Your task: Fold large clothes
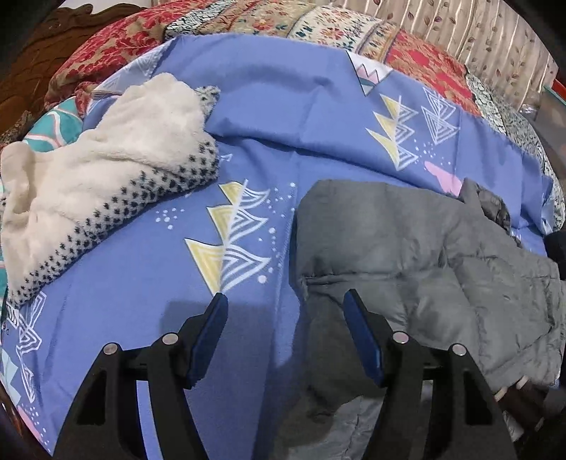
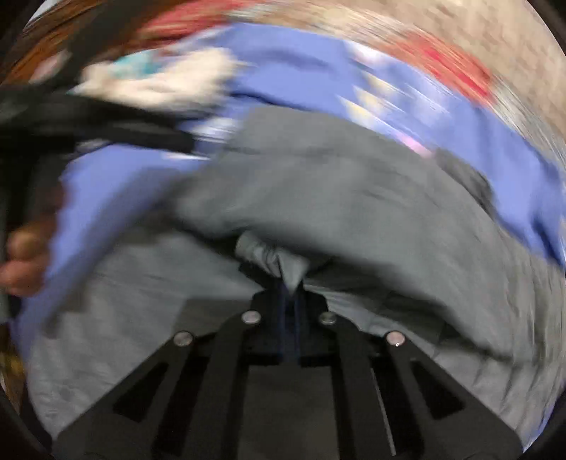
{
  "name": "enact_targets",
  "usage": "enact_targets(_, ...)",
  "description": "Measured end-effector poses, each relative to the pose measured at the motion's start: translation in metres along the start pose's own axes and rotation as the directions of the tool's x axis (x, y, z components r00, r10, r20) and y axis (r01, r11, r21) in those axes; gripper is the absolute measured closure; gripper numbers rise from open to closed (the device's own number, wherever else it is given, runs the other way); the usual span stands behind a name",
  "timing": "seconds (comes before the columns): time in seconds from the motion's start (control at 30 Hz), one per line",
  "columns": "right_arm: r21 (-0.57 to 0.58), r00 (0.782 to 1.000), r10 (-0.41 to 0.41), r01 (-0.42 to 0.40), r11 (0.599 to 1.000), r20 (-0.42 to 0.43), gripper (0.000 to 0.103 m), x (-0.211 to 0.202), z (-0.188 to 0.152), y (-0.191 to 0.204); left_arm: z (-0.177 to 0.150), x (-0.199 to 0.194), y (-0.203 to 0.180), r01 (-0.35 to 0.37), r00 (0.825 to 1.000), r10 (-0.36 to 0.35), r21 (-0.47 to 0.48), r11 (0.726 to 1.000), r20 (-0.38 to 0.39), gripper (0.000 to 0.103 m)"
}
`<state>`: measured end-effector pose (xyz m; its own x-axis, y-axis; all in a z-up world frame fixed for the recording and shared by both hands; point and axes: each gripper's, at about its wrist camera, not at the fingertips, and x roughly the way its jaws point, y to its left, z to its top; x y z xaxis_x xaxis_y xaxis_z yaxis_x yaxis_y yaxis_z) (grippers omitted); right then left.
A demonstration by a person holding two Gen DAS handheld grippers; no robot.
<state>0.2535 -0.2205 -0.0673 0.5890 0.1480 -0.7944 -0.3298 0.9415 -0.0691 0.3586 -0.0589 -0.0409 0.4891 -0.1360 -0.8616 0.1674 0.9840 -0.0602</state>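
A grey quilted jacket (image 1: 406, 254) lies partly folded on the blue patterned bedsheet (image 1: 269, 116), at the right of the left wrist view. My left gripper (image 1: 286, 300) is open and empty, hovering over the jacket's left edge. In the blurred right wrist view, my right gripper (image 2: 290, 283) is shut on a fold of the grey jacket (image 2: 336, 191), with its lighter lining (image 2: 116, 318) spread below. The left gripper and the hand holding it (image 2: 21, 262) show at that view's left edge.
A cream fleece garment with a dark dotted knit edge (image 1: 106, 184) lies bunched at the left of the sheet. A red floral quilt (image 1: 318, 28) lies behind the sheet. A striped curtain (image 1: 477, 28) hangs at the back right.
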Motion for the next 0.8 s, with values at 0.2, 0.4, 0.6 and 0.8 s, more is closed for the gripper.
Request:
enact_targets(0.2,-0.022,0.995,0.099,-0.100,0.995,-0.030,0.053,-0.003,-0.016,0.004,0.000,-0.017,0.003,0.000,0.999,-0.001,0.024,1.000,0.033,0.017)
enact_targets(0.4,0.288,0.974,0.075,-0.136,0.948,0.214,0.040,-0.118,-0.061,-0.101,0.002,-0.029,-0.032,0.029,0.995,-0.039,0.111,0.993,0.093,0.017)
enact_targets(0.6,0.671,0.971,-0.235,0.154,0.725,0.031,0.042,-0.122,-0.107,-0.245,-0.014,-0.021,-0.071,0.057,0.996,-0.068,0.160,0.986,0.060,0.017)
enact_targets(0.8,0.604,0.974,-0.185,0.068,0.794,0.134,0.099,-0.154,-0.089,-0.218,-0.017,-0.031,-0.073,0.067,0.995,-0.078,0.154,0.986,0.064,0.017)
